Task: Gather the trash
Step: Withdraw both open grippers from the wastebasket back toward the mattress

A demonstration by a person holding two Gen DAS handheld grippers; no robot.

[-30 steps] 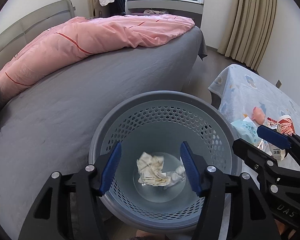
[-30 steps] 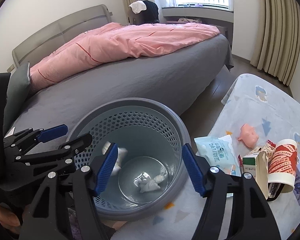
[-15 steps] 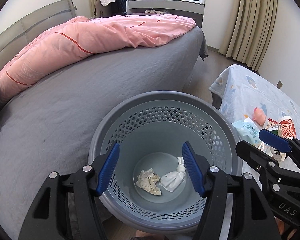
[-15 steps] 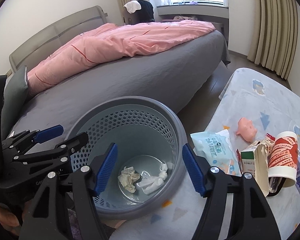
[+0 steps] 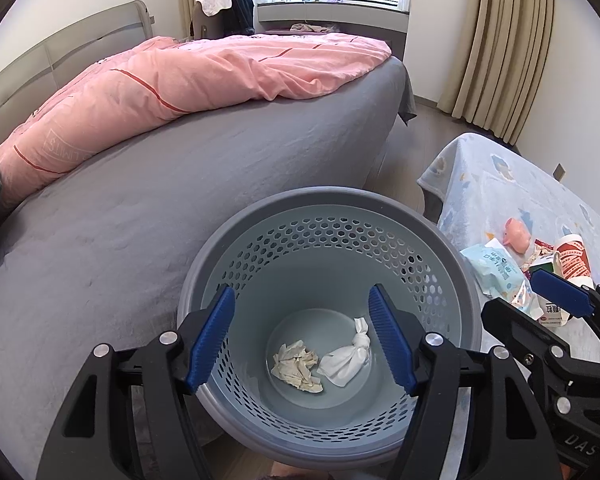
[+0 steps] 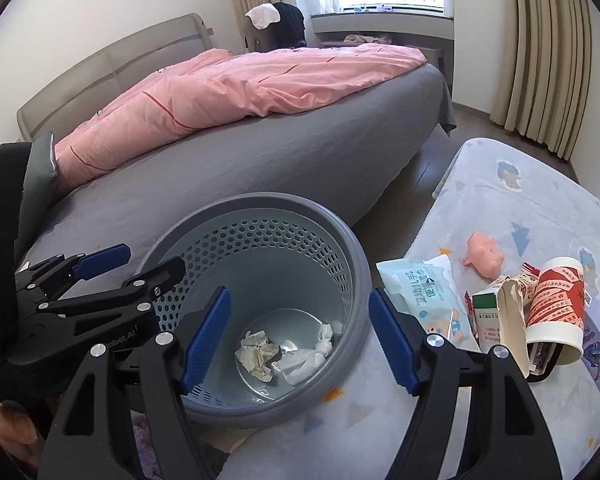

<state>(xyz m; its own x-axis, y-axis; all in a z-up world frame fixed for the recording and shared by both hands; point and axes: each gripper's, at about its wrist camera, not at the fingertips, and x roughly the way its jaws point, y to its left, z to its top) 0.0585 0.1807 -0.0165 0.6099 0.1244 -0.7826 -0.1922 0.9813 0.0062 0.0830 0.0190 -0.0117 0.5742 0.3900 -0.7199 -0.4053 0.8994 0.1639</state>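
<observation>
Both grippers hang over the grey bin (image 5: 328, 216), which fills the lower centre of each frame. The left gripper (image 5: 302, 340) is released, its blue pads spread wide and holding nothing. The right gripper (image 6: 300, 340) is likewise released and empty; its tips frame the bin's bottom and right rim.

Two scraps lie on the bin's floor, touching or nearly so: a crumpled cream wad (image 5: 296, 366) on the left and a twisted white tissue (image 5: 346, 358) on the right.

At the right of the frame, on a pale blue printed cloth (image 6: 540, 200), more trash sits beside the bin: a blue wipes pack (image 6: 420, 292), a torn carton (image 6: 496, 320) and a red-and-white cup (image 6: 556, 304) tipped on its side. A pink toy (image 6: 484, 256) lies just beyond them.

A bed (image 5: 180, 168) with a pink quilt (image 5: 204, 76) fills the upper left.
</observation>
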